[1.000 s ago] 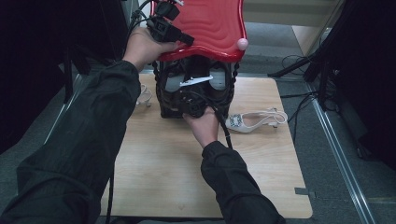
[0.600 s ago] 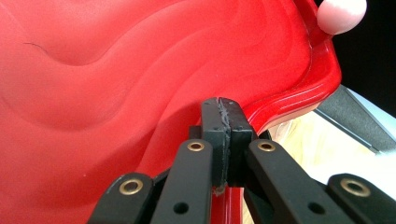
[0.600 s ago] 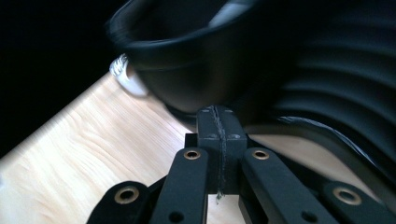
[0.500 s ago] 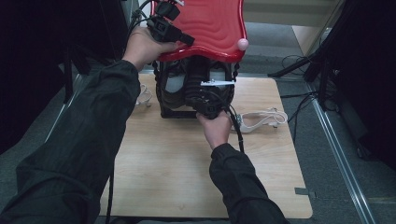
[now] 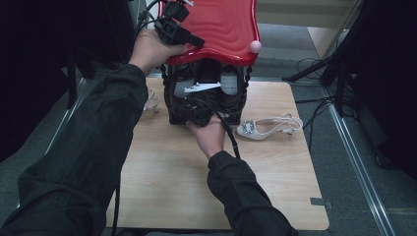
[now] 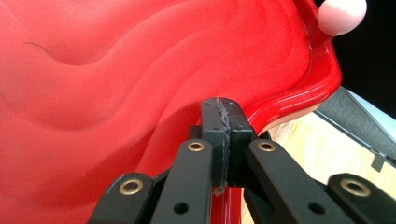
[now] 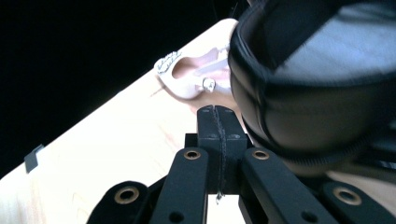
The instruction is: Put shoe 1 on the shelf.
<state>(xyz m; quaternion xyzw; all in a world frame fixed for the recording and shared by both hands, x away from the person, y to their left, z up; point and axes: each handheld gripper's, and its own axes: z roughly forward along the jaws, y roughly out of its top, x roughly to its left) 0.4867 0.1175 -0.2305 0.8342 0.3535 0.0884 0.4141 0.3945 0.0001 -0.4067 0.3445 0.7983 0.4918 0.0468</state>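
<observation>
Showing both tongs pressed together, empty: left tongs (image 6: 223, 135) against red lid (image 6: 116, 84); right tongs (image 7: 218, 140) beside black case (image 7: 308, 93).

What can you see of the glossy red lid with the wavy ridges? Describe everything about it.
The glossy red lid with wavy ridges looks like moulded plastic, with rippled relief and a raised scalloped rim. A pale pink round knob sits at one corner. It stands swung open above the black case at the far end of the wooden table. The left hand-held gripper, jaws shut, rests at its rim.
</observation>
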